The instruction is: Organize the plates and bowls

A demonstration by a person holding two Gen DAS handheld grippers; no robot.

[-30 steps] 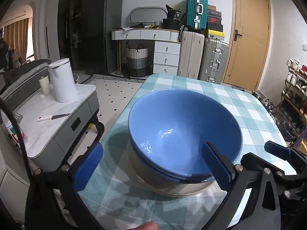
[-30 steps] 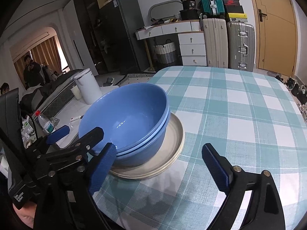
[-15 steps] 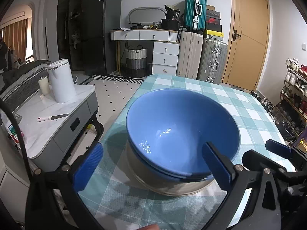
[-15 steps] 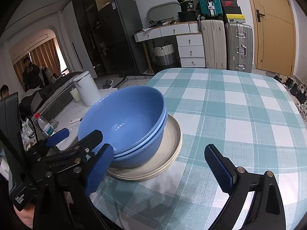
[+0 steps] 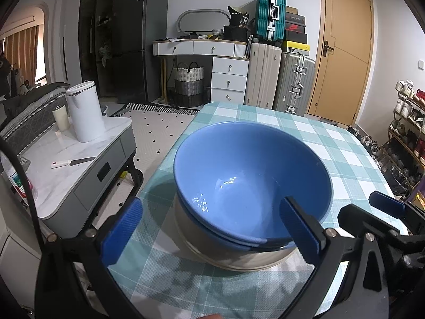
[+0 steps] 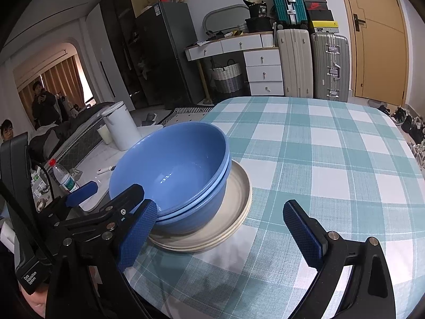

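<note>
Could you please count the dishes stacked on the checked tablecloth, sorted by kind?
Round blue bowls: 2, nested one inside the other.
Round cream plates: 2, stacked beneath the bowls, judging by the two rims visible in the right wrist view.
Total: 4 dishes in one stack.

White print reading "Data Acquisition System" stands on the black device (image 6: 26,279) at the lower left of the right wrist view. The number "36" shows in white on the black bag (image 6: 261,9) on top of the white desk, seen in the left wrist view too (image 5: 243,20). A white swoosh logo marks the dark shoe box (image 5: 294,28) stacked beside the teal suitcase, while the green label on the water bottle (image 6: 65,179) is too small to read.
</note>
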